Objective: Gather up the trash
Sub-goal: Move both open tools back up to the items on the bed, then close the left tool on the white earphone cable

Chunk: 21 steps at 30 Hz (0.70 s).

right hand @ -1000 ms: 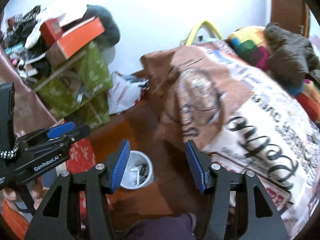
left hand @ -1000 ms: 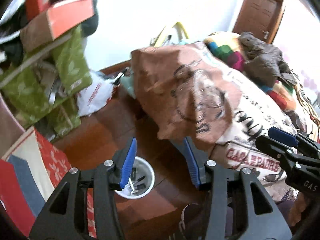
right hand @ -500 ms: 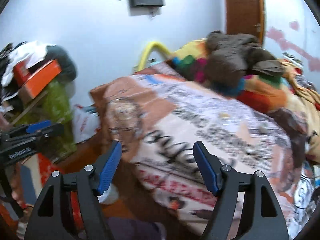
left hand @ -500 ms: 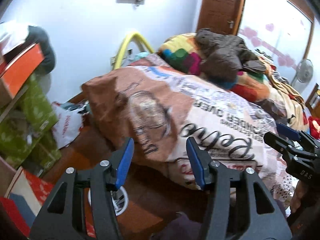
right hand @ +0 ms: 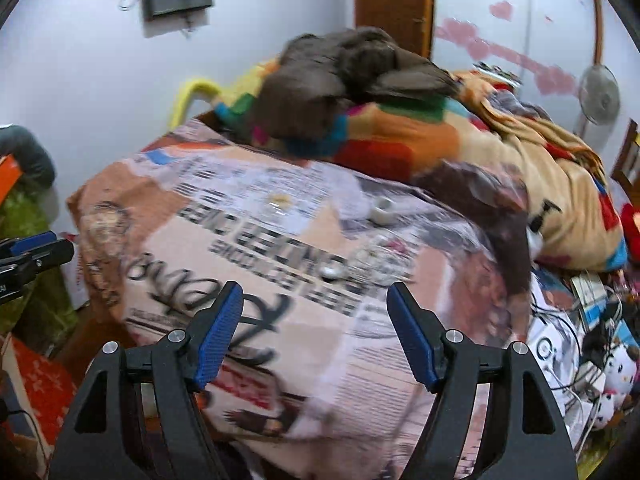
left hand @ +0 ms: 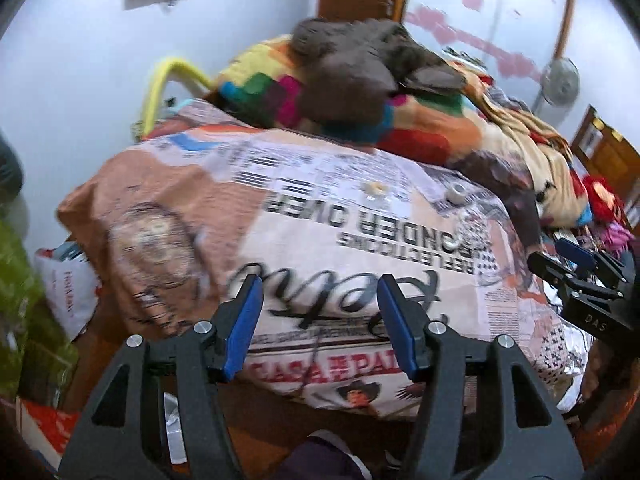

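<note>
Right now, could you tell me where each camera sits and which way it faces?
Left wrist: rides the left gripper, jaws open and empty, tilted down at the printed bedspread; the right gripper shows at the right edge.
Right wrist: rides the right gripper, open and empty, facing the same bedspread; the left gripper shows at the left edge.
Shared: bedspread, brown garment, small white ring.

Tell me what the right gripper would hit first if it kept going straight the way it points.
Most likely the printed bedspread: it fills the view between the open right gripper fingers, nothing nearer showing. Small scraps lie slightly beyond; depth is unclear.
</note>
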Each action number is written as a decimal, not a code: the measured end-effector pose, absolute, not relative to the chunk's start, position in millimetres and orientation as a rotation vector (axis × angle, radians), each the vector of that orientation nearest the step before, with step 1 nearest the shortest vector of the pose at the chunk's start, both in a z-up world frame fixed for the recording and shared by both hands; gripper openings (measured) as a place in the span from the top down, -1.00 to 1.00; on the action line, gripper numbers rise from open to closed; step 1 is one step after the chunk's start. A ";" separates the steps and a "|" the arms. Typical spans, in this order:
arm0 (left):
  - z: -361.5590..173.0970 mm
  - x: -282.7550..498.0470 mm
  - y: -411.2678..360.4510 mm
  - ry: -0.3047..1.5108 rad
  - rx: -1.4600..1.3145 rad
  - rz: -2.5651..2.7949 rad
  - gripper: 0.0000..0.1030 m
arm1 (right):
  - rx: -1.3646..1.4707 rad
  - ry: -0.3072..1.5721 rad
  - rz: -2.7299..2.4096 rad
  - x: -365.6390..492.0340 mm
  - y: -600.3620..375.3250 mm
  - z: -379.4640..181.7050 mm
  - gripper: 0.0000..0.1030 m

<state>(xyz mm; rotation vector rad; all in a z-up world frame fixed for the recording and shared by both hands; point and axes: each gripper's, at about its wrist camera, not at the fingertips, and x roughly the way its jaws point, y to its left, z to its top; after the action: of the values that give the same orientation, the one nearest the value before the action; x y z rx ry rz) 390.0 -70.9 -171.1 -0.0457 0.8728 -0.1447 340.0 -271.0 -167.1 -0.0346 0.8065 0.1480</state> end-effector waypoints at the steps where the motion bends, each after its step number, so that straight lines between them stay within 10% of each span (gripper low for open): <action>1: -175.2 395.2 -77.8 0.883 -0.042 -0.160 -0.13 | -0.036 0.815 0.138 341.9 -276.4 -170.5 -0.38; 21: -262.2 525.1 -267.5 1.049 0.032 -0.458 -0.13 | 0.025 0.882 0.013 391.2 -379.6 -213.3 -0.38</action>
<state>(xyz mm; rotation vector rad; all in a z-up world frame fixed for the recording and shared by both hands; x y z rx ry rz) 525.1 -267.5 -262.2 0.0318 1.0495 -0.4579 391.2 -379.6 -213.3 0.0250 0.8820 0.0127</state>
